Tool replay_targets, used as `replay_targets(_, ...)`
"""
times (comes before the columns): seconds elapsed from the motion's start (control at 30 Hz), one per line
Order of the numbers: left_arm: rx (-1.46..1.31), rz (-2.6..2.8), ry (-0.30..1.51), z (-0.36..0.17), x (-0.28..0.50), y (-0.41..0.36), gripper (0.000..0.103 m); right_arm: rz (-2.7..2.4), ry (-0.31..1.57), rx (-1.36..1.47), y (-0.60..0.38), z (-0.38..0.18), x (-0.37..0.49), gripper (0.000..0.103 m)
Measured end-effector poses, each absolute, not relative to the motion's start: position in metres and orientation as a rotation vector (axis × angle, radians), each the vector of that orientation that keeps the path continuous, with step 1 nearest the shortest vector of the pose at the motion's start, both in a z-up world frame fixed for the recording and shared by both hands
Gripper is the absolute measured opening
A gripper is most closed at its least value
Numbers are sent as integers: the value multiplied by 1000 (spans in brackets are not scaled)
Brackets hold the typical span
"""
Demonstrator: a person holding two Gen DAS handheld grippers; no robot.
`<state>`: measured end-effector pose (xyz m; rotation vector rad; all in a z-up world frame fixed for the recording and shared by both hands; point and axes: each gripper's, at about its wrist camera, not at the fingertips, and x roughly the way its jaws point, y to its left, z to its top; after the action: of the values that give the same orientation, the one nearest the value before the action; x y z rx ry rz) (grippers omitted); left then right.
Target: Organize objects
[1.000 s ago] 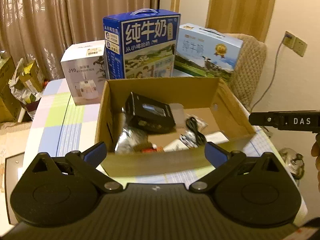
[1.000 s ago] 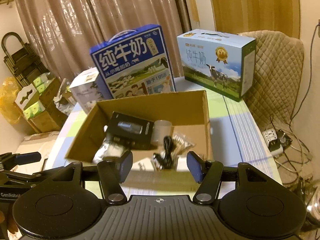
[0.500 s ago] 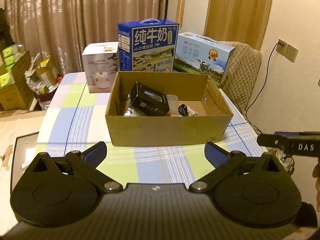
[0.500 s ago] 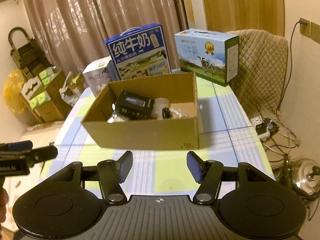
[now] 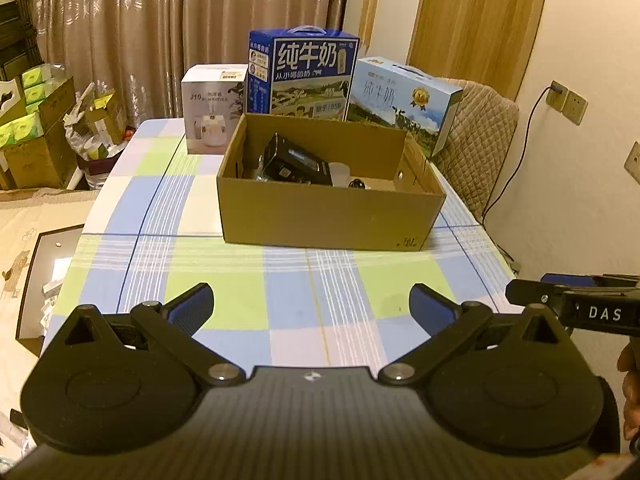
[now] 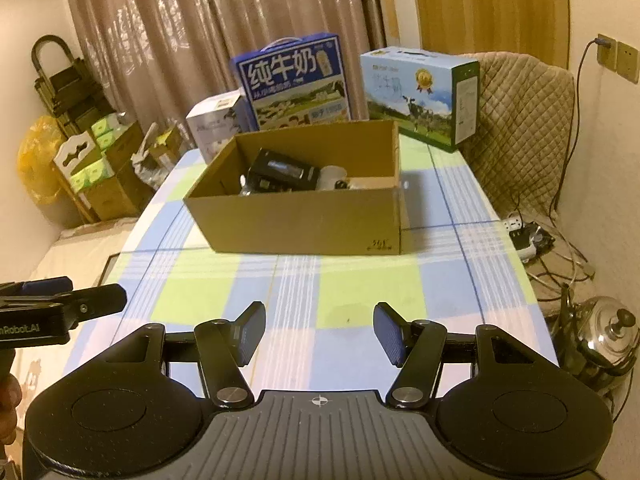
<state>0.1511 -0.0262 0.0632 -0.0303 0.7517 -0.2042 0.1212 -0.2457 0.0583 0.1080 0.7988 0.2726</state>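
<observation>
An open cardboard box [image 5: 328, 216] [image 6: 304, 220] stands mid-table on a checked cloth. Inside lie a black device [image 5: 294, 162] [image 6: 280, 174], a white cup [image 5: 340, 170] [image 6: 332, 174] and a black cable [image 5: 358, 184], partly hidden by the front wall. My left gripper [image 5: 310, 306] is open and empty, held above the near part of the table, well back from the box. My right gripper [image 6: 319, 334] is open and empty, also back from the box. Each gripper shows at the edge of the other's view, the right one in the left wrist view [image 5: 576, 308] and the left one in the right wrist view [image 6: 60, 308].
Behind the box stand a white humidifier carton [image 5: 210, 110], a dark blue milk carton [image 5: 302, 74] and a light blue milk carton [image 5: 400, 100]. A quilted chair [image 5: 476, 136] is at the right. Boxes [image 5: 36, 128] crowd the floor left; a kettle [image 6: 600, 332] and power strip lie right.
Both grippers have pulled back from over the box toward the near edge of the table. The box now looks smaller and farther away. Both stay open and empty.
</observation>
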Motion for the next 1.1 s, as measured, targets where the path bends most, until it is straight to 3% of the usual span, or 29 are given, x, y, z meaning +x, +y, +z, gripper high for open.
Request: replay_targets(1.1,15,-152,777,50,137,-24,102,263,808,91,-240,51,118,57)
